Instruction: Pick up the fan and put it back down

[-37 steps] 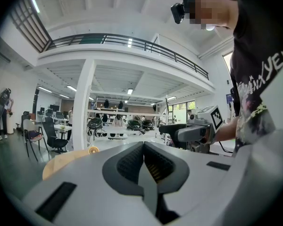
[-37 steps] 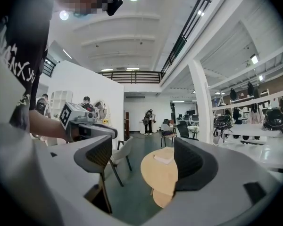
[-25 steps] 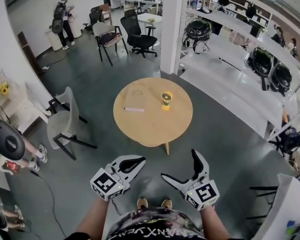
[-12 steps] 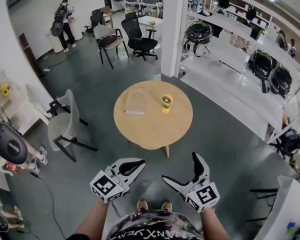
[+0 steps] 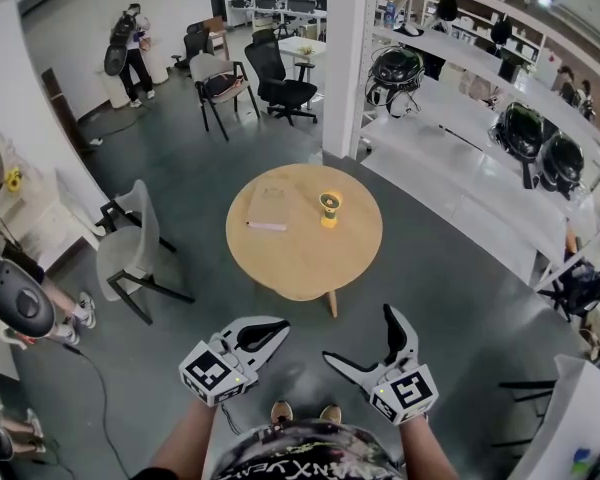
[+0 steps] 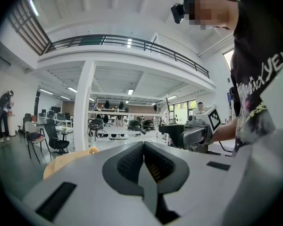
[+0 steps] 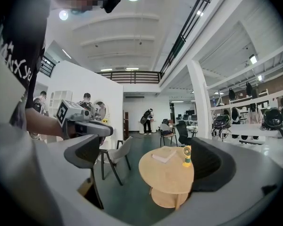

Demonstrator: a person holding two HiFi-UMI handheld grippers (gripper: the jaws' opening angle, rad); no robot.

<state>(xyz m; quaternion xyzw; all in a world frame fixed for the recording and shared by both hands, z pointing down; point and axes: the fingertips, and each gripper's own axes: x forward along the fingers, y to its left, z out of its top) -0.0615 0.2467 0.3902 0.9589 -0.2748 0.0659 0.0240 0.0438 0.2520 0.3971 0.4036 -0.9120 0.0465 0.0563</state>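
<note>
Currently both tools hang low in front of the person, side by side and well short of the table, w/ bare grey floor btwn them and it. The L gripper is clenched on nothing: in the left gripper view its two dark ribbed pads meet along a single seam, no gap. The R gripper is released, jaws spread wide and empty; the right gripper view shows only distant floor and table in the gap. The fan, small & yellow, stands upright on the round wooden table, approx at its middle, a bit toward the shelf side, and neither tool touches it. A book lies flat just beside the fan on the L, not touching it. A grey chair stands L of the table, apart from it; a black office chair sits farther back by a white pillar. White shelves w/ dark round items run along the R side. A person stands at the far back L. The wearer's shoes show btwn the forearms at the bottom edge.
</note>
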